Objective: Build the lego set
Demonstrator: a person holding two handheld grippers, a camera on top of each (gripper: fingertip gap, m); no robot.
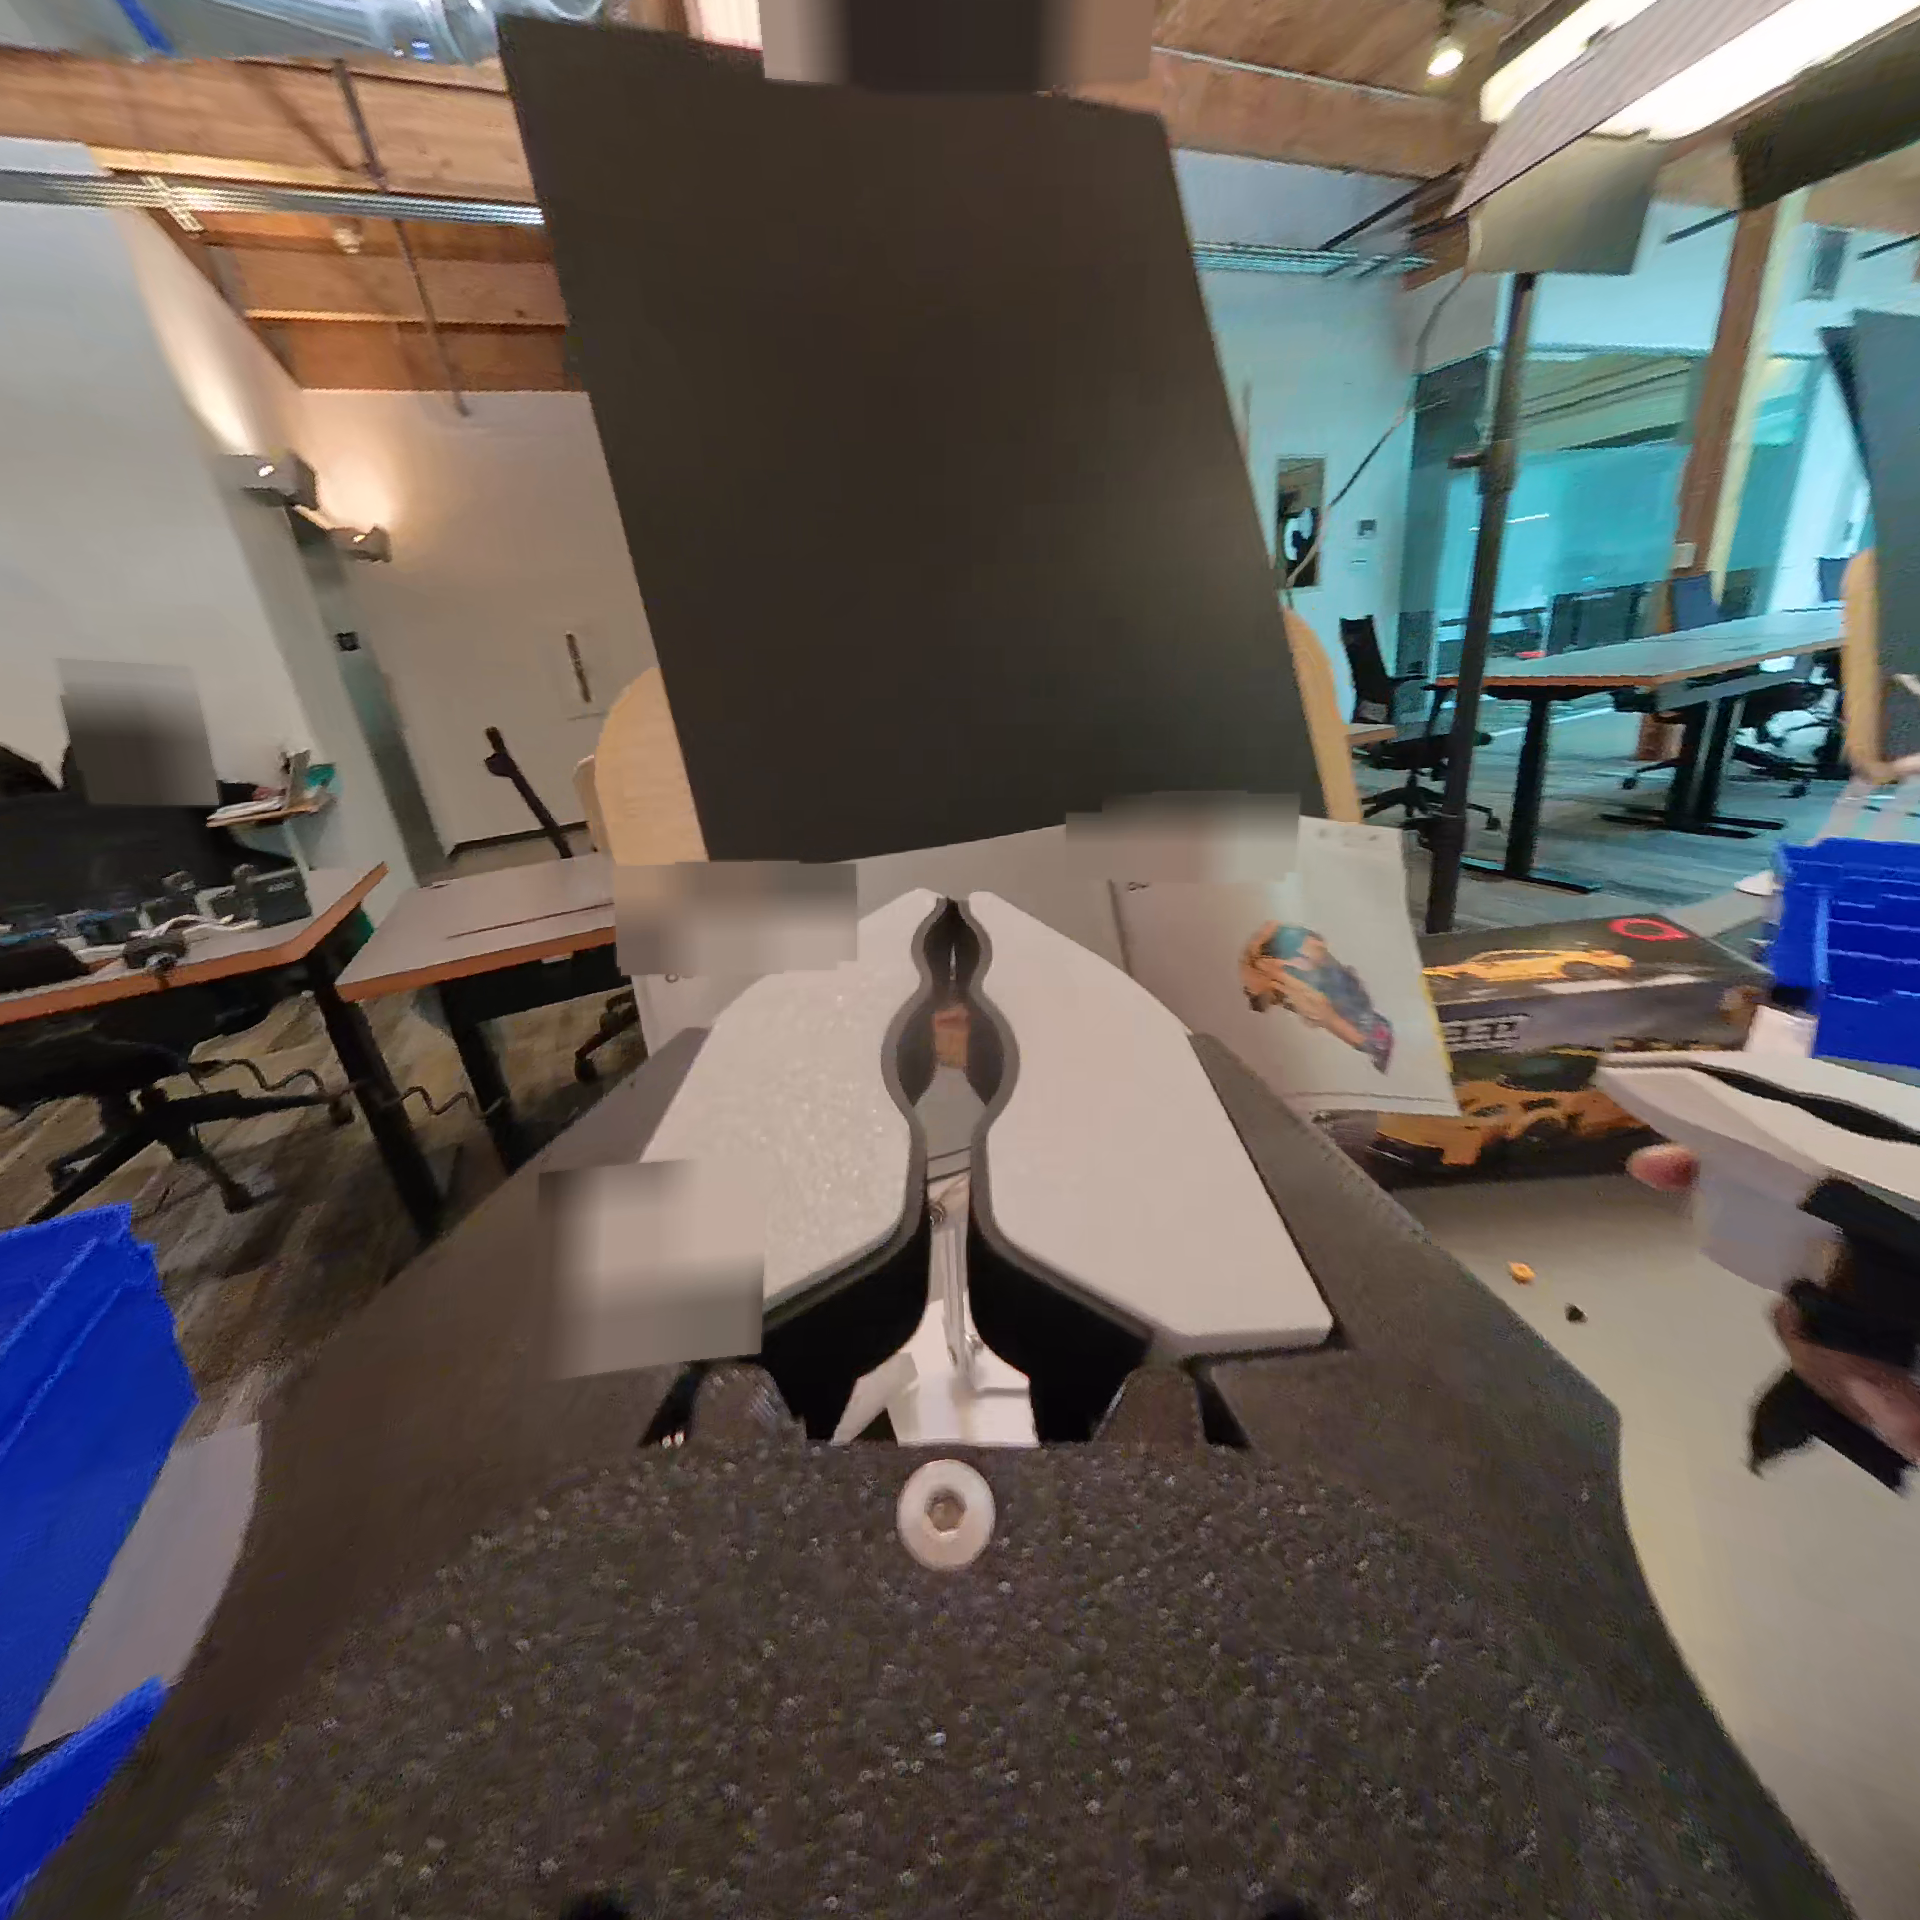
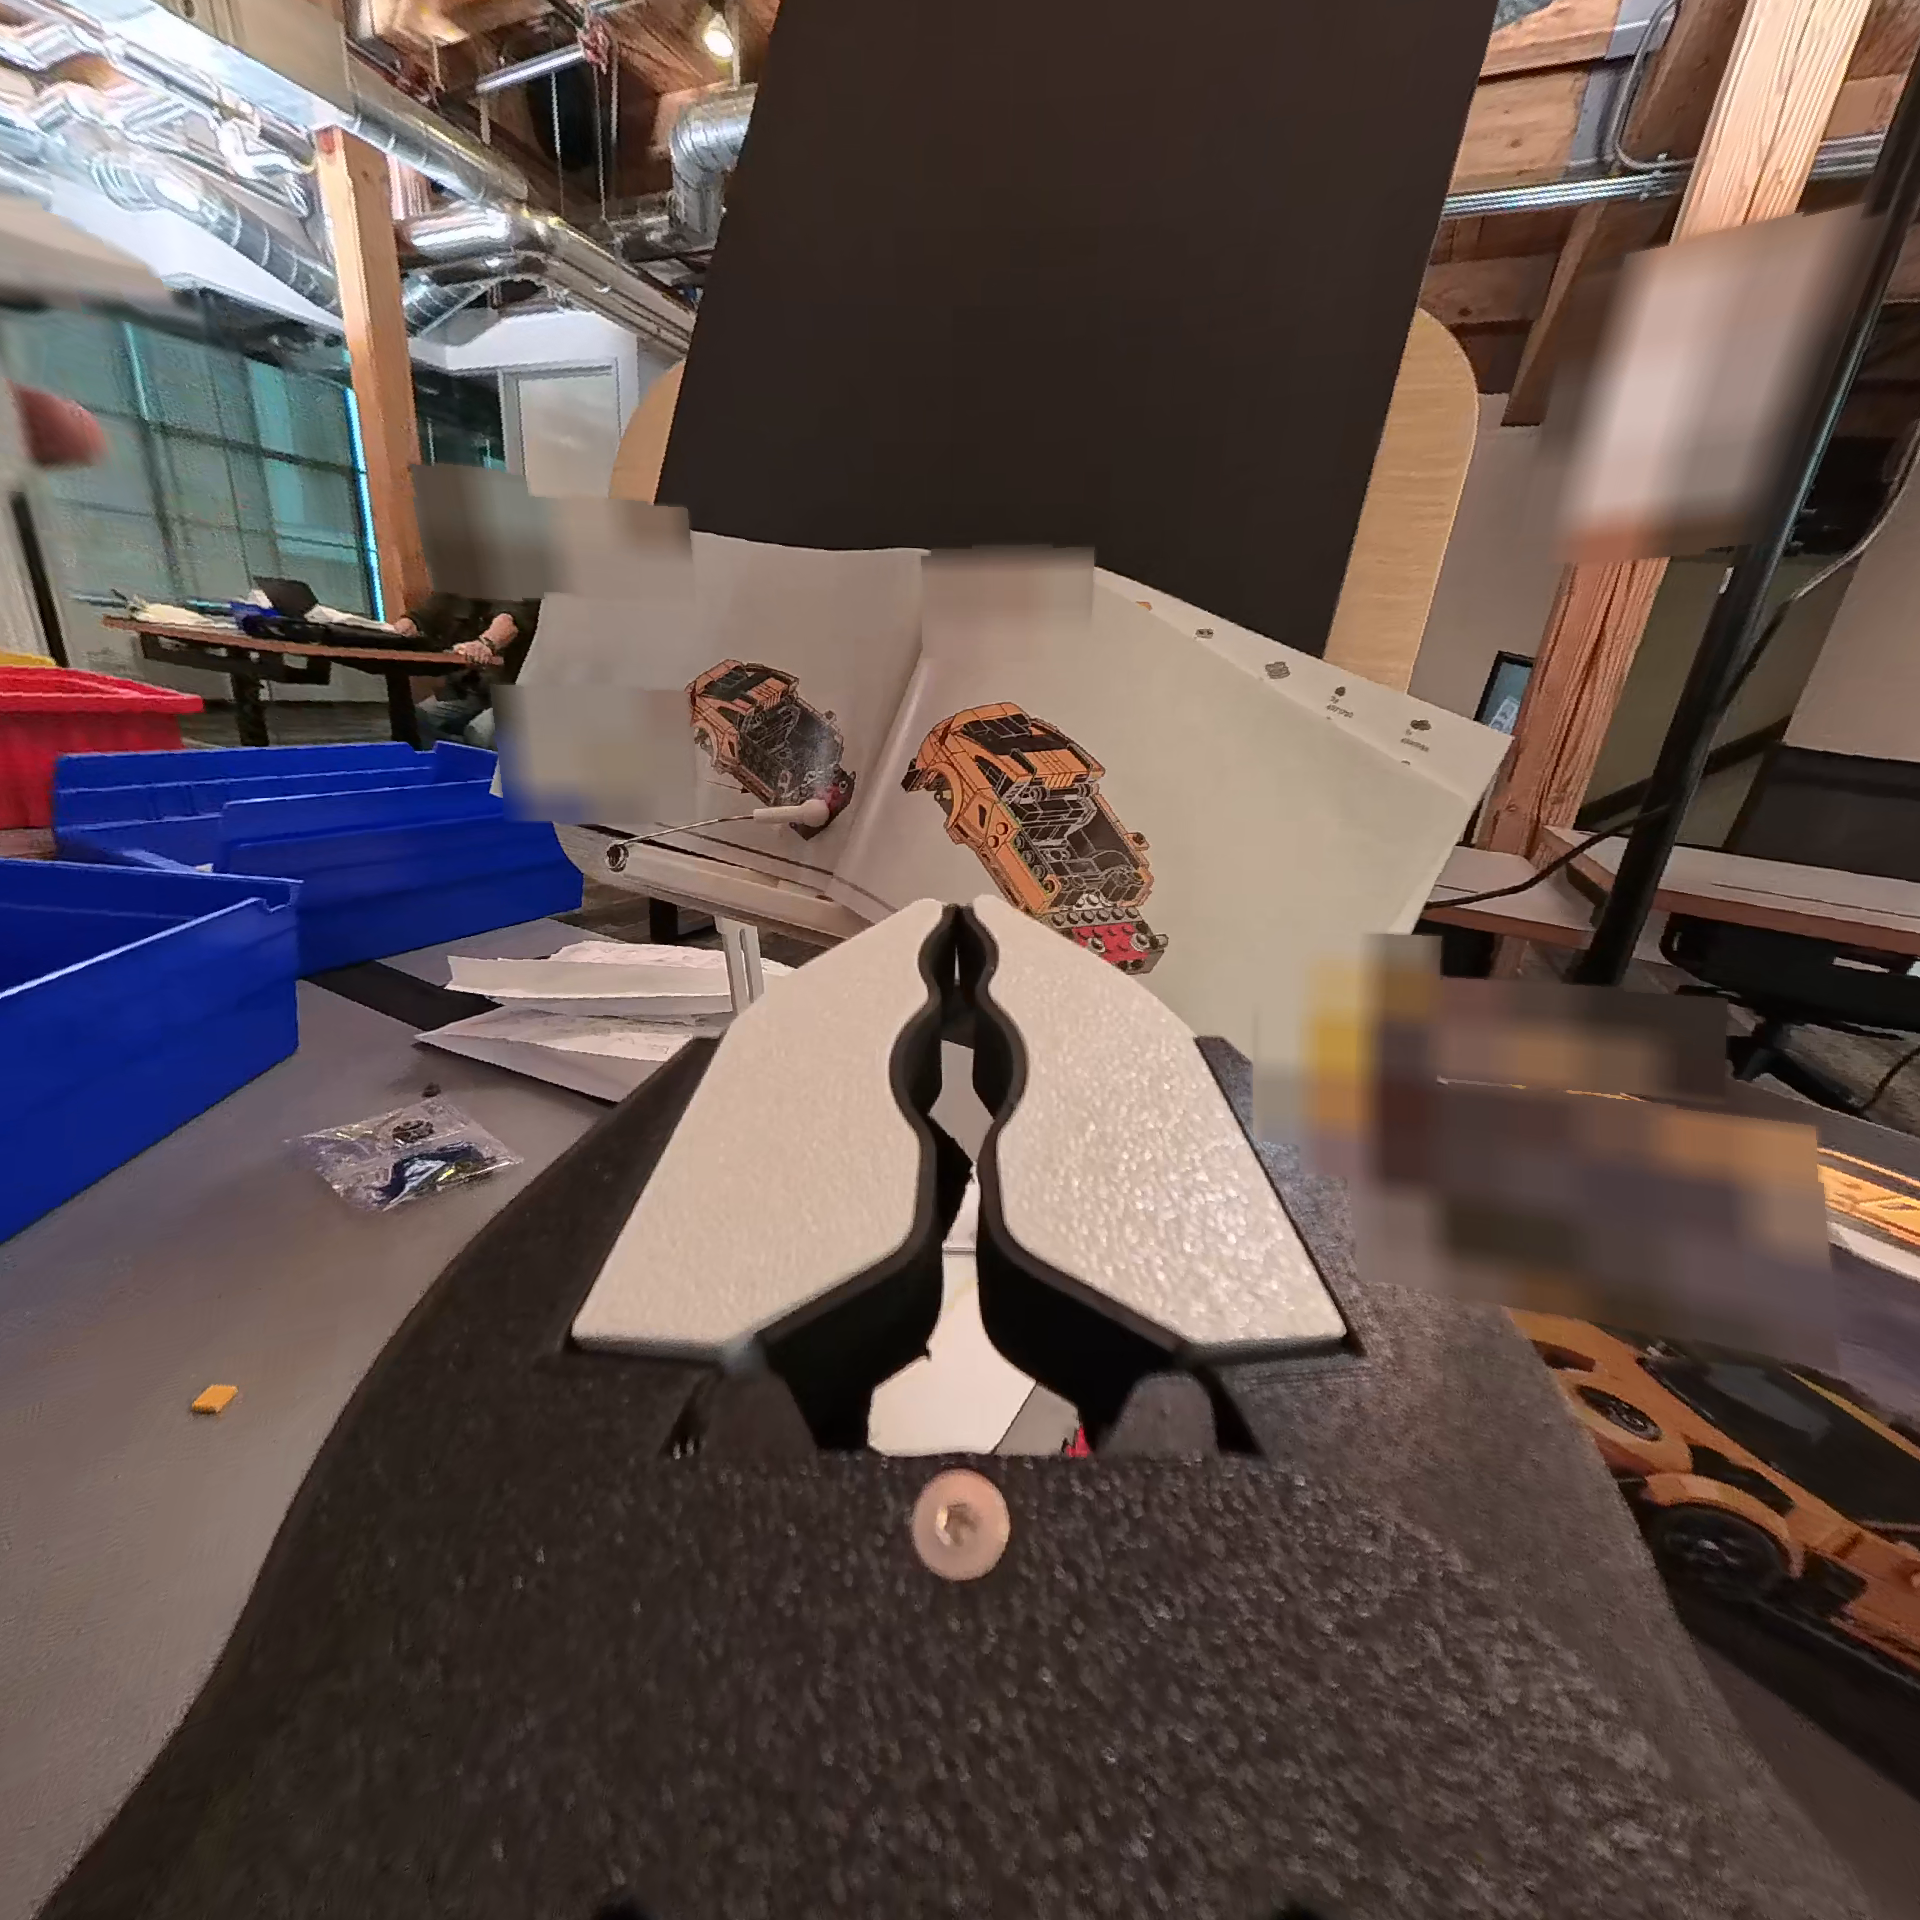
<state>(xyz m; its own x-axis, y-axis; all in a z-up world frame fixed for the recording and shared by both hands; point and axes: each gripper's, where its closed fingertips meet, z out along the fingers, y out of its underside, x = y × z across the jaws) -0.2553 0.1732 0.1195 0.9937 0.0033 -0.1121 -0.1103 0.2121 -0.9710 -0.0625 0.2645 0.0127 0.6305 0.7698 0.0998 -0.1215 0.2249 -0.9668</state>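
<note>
Both grippers are clenched with nothing between their tips: the left gripper (image 1: 951, 914) and the right gripper (image 2: 958, 920) each point at an open booklet (image 2: 1195, 790) propped on a stand (image 2: 717, 883), likely so its pages face whoever works. The booklet lies just beyond the right tips, at twelve to one o'clock; blue bins (image 2: 260, 831) sit at nine o'clock, a printed box (image 1: 1558, 997) at three.

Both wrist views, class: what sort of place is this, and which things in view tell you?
Probably a shared office or workshop with a toy-building bench: rows of desks with office chairs, exposed wooden beams and silver ducting, plus blue parts bins and an open instruction booklet propped on a stand.
</note>
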